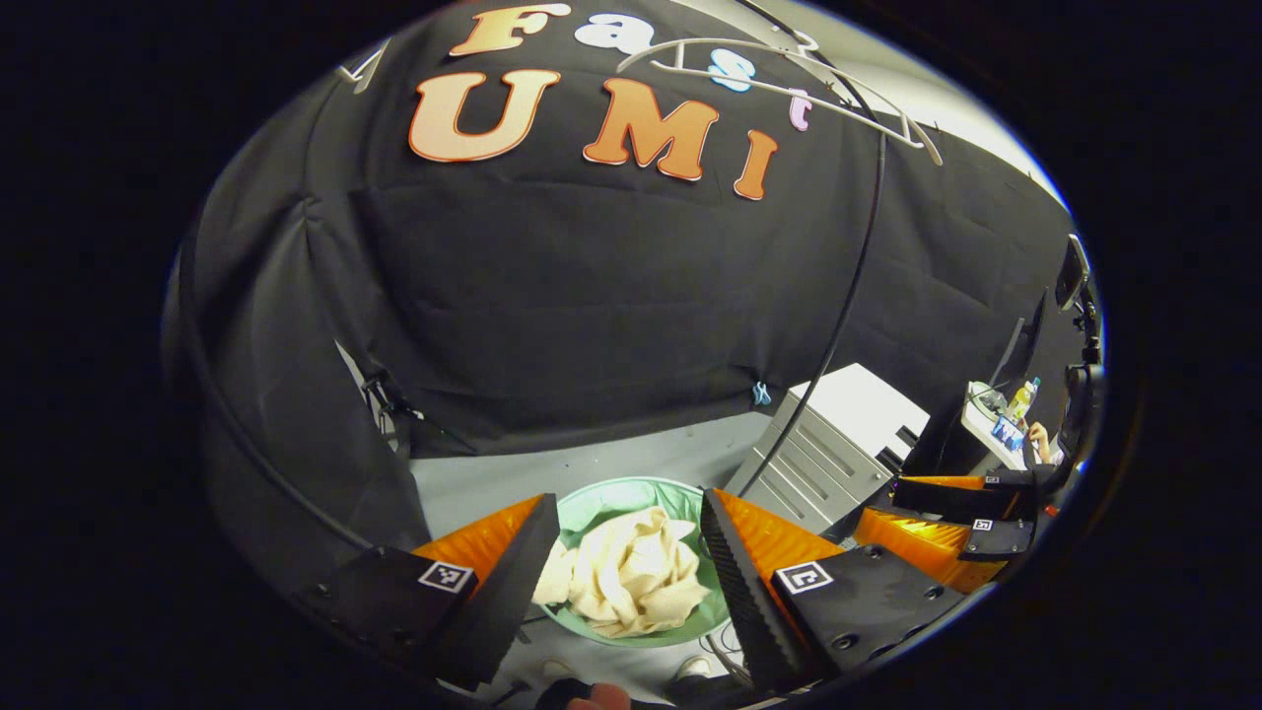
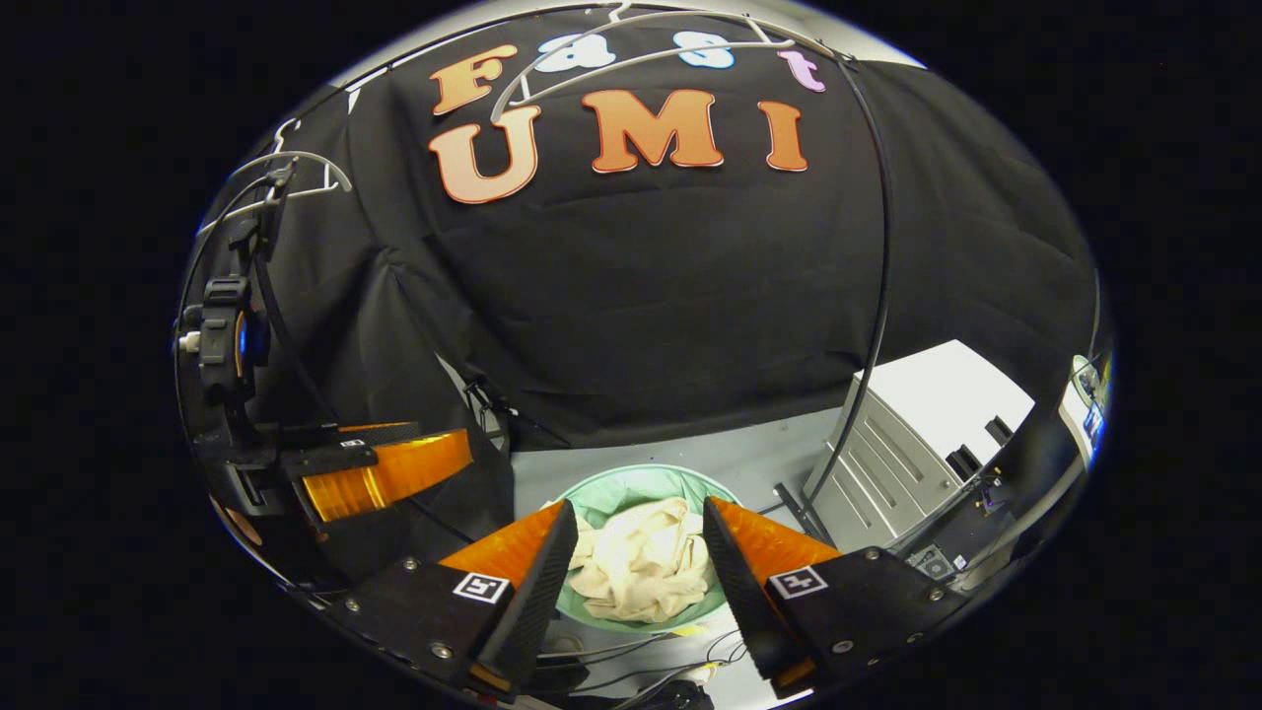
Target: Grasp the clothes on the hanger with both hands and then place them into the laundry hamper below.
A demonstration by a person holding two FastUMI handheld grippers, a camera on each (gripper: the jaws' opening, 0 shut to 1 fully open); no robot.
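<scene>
The cloth (image 1: 631,582) lies crumpled in the hamper (image 1: 601,503) on the floor, directly below both grippers. The hanger (image 1: 779,84) hangs bare overhead.

Left gripper (image 1: 626,582): jaws spread, nothing between them. Right gripper (image 2: 631,577): jaws likewise spread and empty. In each view the cloth sits framed between the fingers but well beneath them, not touching.

Handling, by judgement: the cloth looks light, soft and limp (no stiffness in the folds), not fragile, unlikely to slip. Any raised fold would give a hold, two separate folds if lifted with both grippers.

The task appears complete.
</scene>
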